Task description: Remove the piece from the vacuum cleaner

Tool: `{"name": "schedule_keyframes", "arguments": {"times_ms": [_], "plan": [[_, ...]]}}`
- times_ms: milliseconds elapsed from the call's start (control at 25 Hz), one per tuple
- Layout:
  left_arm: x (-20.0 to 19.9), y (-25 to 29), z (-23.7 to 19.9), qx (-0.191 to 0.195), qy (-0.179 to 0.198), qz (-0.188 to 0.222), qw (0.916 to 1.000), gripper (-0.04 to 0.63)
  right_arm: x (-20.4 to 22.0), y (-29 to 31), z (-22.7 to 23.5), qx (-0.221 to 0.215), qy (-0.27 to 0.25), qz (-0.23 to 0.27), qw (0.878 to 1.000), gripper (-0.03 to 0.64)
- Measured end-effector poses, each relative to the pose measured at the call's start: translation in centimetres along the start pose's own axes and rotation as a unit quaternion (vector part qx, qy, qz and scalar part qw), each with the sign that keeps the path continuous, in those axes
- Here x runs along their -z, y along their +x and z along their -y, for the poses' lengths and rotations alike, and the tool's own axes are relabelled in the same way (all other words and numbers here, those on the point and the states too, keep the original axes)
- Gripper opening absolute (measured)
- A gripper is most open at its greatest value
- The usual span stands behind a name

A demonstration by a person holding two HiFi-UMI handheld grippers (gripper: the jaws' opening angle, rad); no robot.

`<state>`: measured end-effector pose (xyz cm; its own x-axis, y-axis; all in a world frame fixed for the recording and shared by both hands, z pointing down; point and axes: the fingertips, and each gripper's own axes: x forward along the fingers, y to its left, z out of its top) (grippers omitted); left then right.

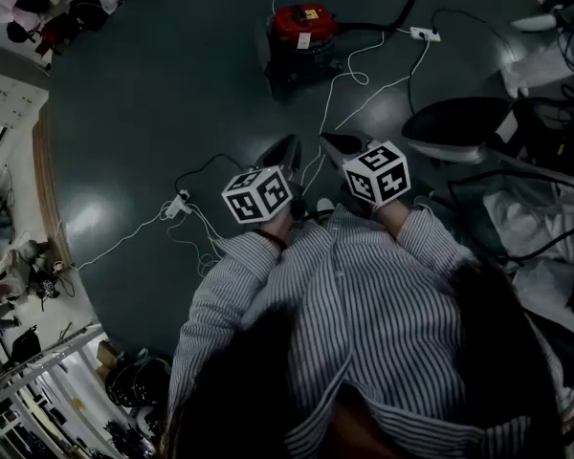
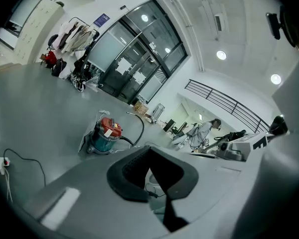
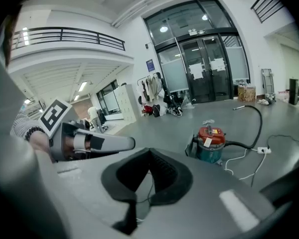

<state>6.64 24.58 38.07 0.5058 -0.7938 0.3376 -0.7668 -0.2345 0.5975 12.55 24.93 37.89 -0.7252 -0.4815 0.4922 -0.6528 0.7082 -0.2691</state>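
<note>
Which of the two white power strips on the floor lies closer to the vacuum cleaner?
The strip just right of the vacuum cleaner; the other strip lies far from it, near the left tool.

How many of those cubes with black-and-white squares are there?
2. The left cube sits on the left tool, the right cube on the right tool. None seems hidden.

A red vacuum cleaner (image 1: 303, 29) stands on the dark floor (image 1: 153, 113), well beyond the left gripper (image 1: 287, 149) and right gripper (image 1: 333, 143).
</note>
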Motion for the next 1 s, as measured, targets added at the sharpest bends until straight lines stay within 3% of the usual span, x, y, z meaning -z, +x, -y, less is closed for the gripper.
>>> {"name": "schedule_keyframes", "arguments": {"times_ms": [160,320,600,840,1000], "plan": [[-1.2,0.9,-1.3,-0.011,-0.020,0.024,0.9995,0.005,-1.4,0.3,1.5,-0.006,-0.004,0.033,0.999,0.002],[-2.2,2.3,-2.6,-0.021,-0.036,0.047,0.9981,0.005,-1.8,0.9,3.6,-0.025,0.011,0.034,0.999,0.003],[-3.5,3.5,-5.0,-0.061,-0.060,0.080,0.9931,0.005,-2.1,2.0,7.4,-0.023,0.033,0.030,0.999,0.005],[-5.7,5.6,-10.6,-0.089,-0.089,0.089,0.9880,0.005,-3.3,6.3,11.1,-0.010,0.053,0.018,0.998,0.005],[-10.0,8.6,-16.0,-0.092,-0.088,0.084,0.9883,0.005,-6.1,11.5,14.2,0.006,0.070,0.020,0.997,0.005]]}}
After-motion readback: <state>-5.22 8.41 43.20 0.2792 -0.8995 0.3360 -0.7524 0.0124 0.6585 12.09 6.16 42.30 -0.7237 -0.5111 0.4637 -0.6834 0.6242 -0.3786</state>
